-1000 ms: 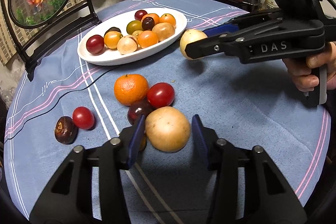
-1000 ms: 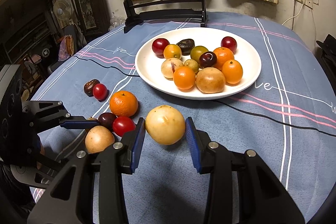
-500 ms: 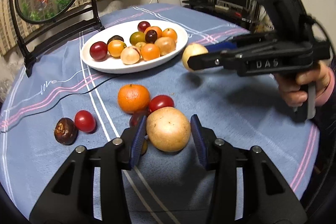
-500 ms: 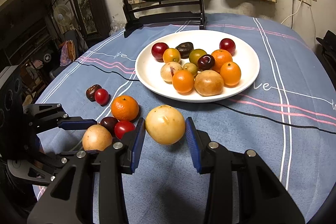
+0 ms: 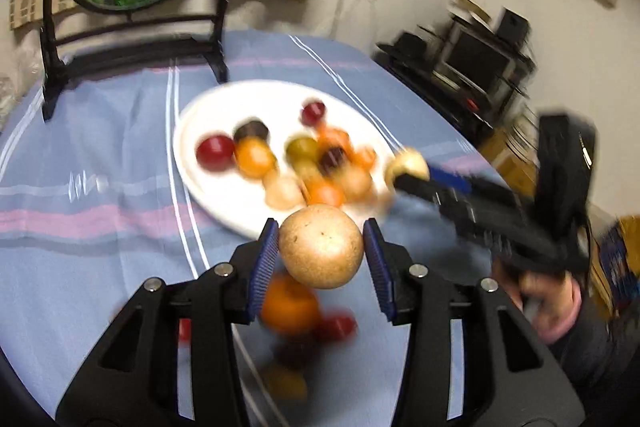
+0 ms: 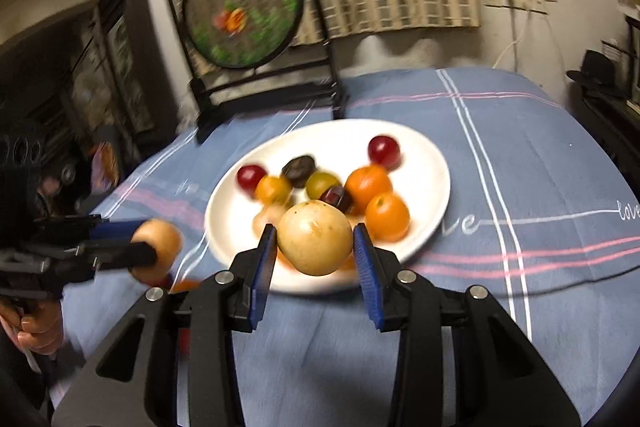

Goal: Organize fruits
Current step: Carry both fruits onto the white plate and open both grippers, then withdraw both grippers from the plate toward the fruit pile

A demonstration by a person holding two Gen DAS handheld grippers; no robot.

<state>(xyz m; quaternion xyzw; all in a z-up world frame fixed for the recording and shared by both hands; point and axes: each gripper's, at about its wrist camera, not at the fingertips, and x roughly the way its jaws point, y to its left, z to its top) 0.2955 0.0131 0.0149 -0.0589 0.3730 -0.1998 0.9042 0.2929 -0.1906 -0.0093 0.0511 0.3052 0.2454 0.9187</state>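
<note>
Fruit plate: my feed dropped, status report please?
Left tongs shut on tan fruit. Right tongs shut on yellow fruit. Plate crowded, far side bare.

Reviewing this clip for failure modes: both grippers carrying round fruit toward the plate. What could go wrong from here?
1. The left gripper and right gripper close on the white plate from opposite sides, so they might collide.
2. Each tan round fruit is pinched only at its sides and could slip out.
3. The plate's near side is crowded; a dropped fruit may knock the orange one off the rim.
</note>
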